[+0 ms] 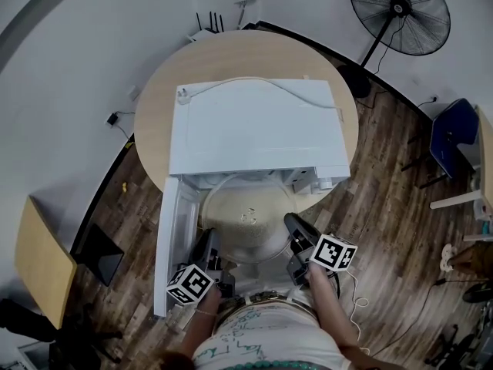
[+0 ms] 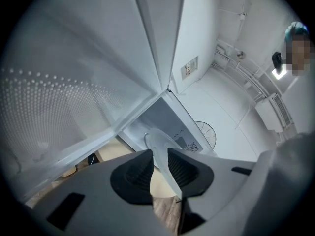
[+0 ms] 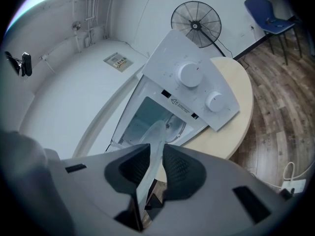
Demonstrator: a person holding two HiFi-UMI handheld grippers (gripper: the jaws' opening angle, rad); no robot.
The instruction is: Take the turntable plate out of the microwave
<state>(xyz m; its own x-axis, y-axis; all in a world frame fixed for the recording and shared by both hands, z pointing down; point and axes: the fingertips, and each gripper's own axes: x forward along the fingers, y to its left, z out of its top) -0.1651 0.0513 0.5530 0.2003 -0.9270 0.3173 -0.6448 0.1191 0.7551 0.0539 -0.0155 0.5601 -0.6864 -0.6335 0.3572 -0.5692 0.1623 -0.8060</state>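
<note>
The left hand-held gripper (image 1: 206, 247) and right hand-held gripper (image 1: 297, 230) are clamping the turntable plate (image 1: 246, 223) by its rim at 8 and 3 o'clock, just outside the microwave (image 1: 254, 129) at its 6 o'clock, and it's probably handling like glass: heavy, stiff, slick, breakable.

Both grippers sit low in the head view, just above the person's torso. The left gripper (image 1: 208, 243) is at lower centre-left, with its marker cube (image 1: 190, 284) nearest the body. The right gripper (image 1: 296, 227) is at lower centre-right, ahead of a bare forearm (image 1: 337, 303). Each points up-frame and slightly inward. In each gripper view, the dark ribbed pads are clamped narrowly on the rim of the glass turntable plate (image 1: 246, 218), one gripper on each side.
</note>
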